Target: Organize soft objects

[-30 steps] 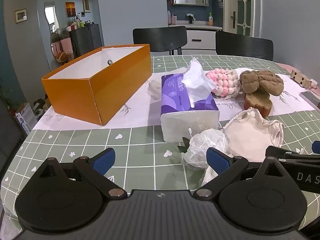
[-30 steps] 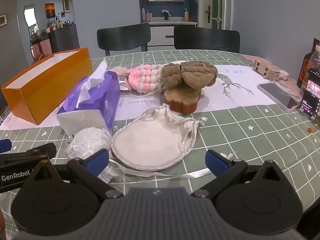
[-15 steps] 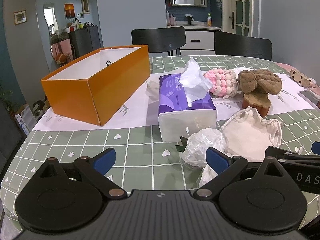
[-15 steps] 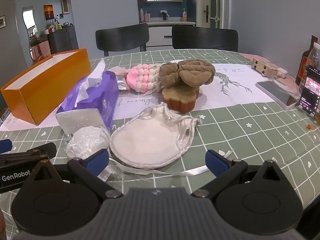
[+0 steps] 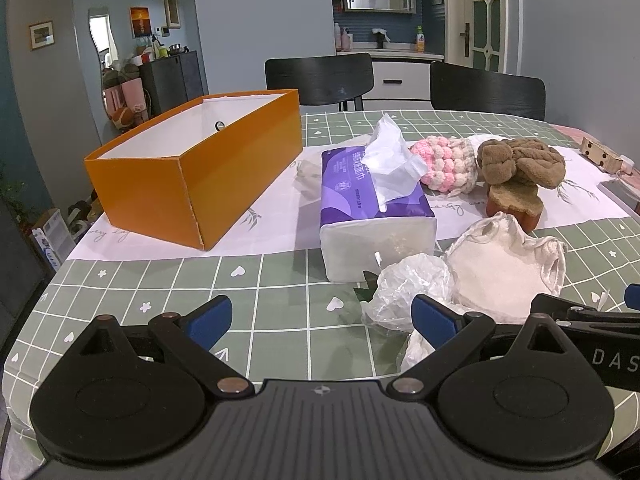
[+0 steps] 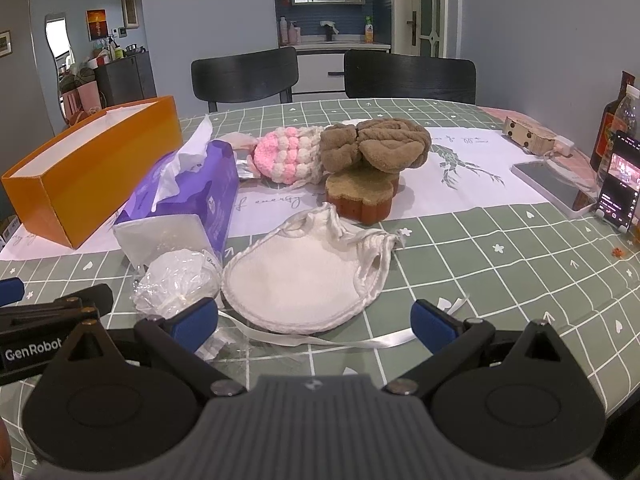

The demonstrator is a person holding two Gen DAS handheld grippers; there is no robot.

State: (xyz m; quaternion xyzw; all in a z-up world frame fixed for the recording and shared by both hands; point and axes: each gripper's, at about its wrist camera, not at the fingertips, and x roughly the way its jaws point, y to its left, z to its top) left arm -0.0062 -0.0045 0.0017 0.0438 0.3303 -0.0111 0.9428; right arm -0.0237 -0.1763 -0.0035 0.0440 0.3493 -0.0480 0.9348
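Green checked tablecloth (image 6: 500,264) covers the dining table. Nearest, the left gripper (image 5: 322,318) and right gripper (image 6: 314,320) both hover with jaws spread wide, holding nothing. Just ahead lie a crumpled plastic bag (image 6: 176,280) and white pouch (image 6: 304,276), then a tissue pack (image 5: 372,196), pink knit (image 6: 286,158), brown plush (image 6: 376,144). Left stands the orange box (image 5: 200,172); 2 black chairs (image 6: 246,74) behind.

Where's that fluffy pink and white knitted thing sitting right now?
The pink and white knitted piece lies toward the far middle of the table, seen in both views, between the purple tissue pack on its left and the brown plush item touching its right side.
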